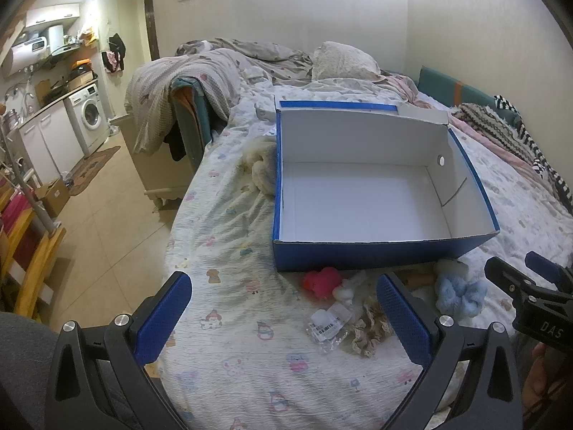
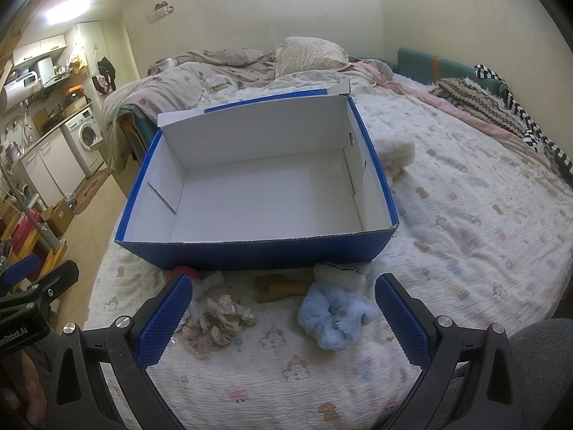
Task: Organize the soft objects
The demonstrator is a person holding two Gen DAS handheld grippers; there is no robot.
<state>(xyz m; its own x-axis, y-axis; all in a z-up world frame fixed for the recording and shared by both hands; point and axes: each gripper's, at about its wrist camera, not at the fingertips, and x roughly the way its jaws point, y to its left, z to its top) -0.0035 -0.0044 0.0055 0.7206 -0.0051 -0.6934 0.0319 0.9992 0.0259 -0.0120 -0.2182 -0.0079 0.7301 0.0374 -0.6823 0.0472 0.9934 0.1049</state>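
The soft objects lie in a loose row on the bed, just in front of the blue box [image 2: 258,251]: a light-blue fluffy scrunchie [image 2: 333,319], a beige lace scrunchie [image 2: 215,326], a red plush piece [image 1: 320,281] and a brown item [image 2: 279,288] that is hard to identify. The box sits open and empty right behind them, probably to keep each transfer short. A cream plush [image 2: 397,156] lies against the box's far side. Both the left tongs [image 1: 283,319] and the right tongs [image 2: 283,319] hover wide apart, holding nothing. The bed has a cartoon-print sheet [image 2: 465,222]; a kitchen corner with a washing machine [image 1: 91,116] stands beyond.
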